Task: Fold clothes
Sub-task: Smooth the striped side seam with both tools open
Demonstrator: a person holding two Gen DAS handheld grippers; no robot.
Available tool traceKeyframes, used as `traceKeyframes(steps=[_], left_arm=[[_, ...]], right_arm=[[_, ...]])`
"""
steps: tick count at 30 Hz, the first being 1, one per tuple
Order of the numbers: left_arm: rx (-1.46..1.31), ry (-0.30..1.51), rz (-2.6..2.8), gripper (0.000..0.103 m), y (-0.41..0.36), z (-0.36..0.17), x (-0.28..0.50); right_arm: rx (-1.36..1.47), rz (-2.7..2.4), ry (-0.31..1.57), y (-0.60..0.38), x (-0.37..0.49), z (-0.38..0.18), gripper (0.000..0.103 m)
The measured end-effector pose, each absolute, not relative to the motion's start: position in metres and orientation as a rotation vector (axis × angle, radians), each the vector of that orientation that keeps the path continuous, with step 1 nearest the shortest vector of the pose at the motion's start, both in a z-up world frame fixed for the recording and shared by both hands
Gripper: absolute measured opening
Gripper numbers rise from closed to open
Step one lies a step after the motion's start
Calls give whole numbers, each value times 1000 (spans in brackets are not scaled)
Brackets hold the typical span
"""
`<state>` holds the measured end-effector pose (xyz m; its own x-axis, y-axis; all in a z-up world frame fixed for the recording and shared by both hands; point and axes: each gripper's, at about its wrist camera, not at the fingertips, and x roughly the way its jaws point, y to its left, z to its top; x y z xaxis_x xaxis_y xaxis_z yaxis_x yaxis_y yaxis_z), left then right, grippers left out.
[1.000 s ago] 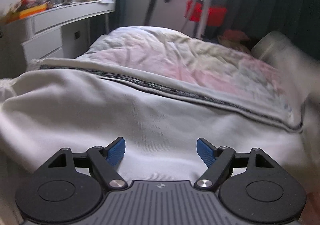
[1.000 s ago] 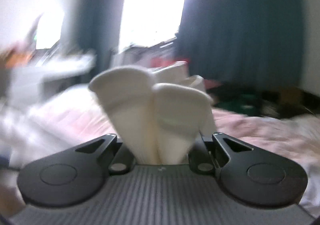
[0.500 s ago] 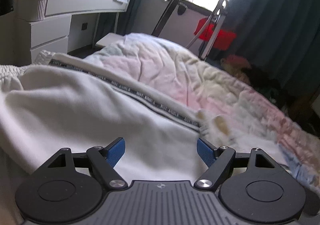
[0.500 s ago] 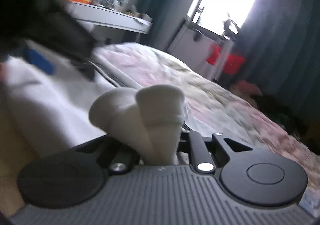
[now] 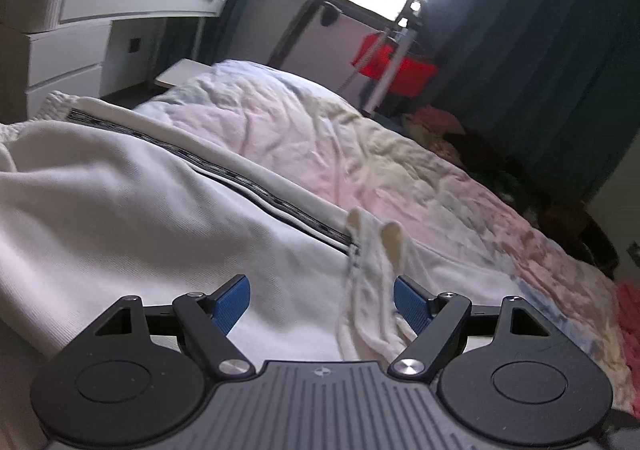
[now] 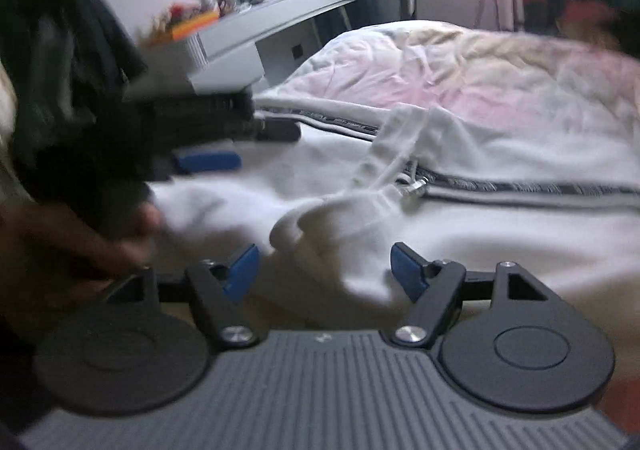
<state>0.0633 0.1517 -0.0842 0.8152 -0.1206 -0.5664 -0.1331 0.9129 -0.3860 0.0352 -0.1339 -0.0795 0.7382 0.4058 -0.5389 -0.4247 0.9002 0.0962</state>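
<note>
White zip-up garment (image 5: 132, 217) — spread, rumpled

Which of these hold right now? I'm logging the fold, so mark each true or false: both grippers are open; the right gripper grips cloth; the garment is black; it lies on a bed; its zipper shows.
1. Both grippers are open. True: left gripper and right gripper have their jaws apart.
2. The right gripper grips cloth. False: it is open.
3. The garment is black. False: the garment is white.
4. It lies on a bed. True: bed.
5. Its zipper shows. True: zipper.
</note>
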Motion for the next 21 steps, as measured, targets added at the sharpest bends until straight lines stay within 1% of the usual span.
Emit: traceKeyframes(steps=[6,8,9,10,12,17,21], left_arm=[[-346,606,-108,81,125,-82,52],[-289,605,-124,81,113,-84,51],[-261,604,-131,81,107,-86,50],[-234,606,-136,81,101,-87,50],[-200,632,-123,82,93,-94,52],[-207,694,-103,82,92,-110,59],[-221,703,-86,82,97,-114,57]], right_arm=[[177,443,625,-185,25,-55,74],[203,408,620,-199,24,-50,68],[174,365,607,-201,26,-50,57],[152,332,607,-203,28,-51,42],[119,278,625,-205,34,-59,32],[119,200,756,-204,54,-100,30],[124,177,764,-198,60,-107,30]])
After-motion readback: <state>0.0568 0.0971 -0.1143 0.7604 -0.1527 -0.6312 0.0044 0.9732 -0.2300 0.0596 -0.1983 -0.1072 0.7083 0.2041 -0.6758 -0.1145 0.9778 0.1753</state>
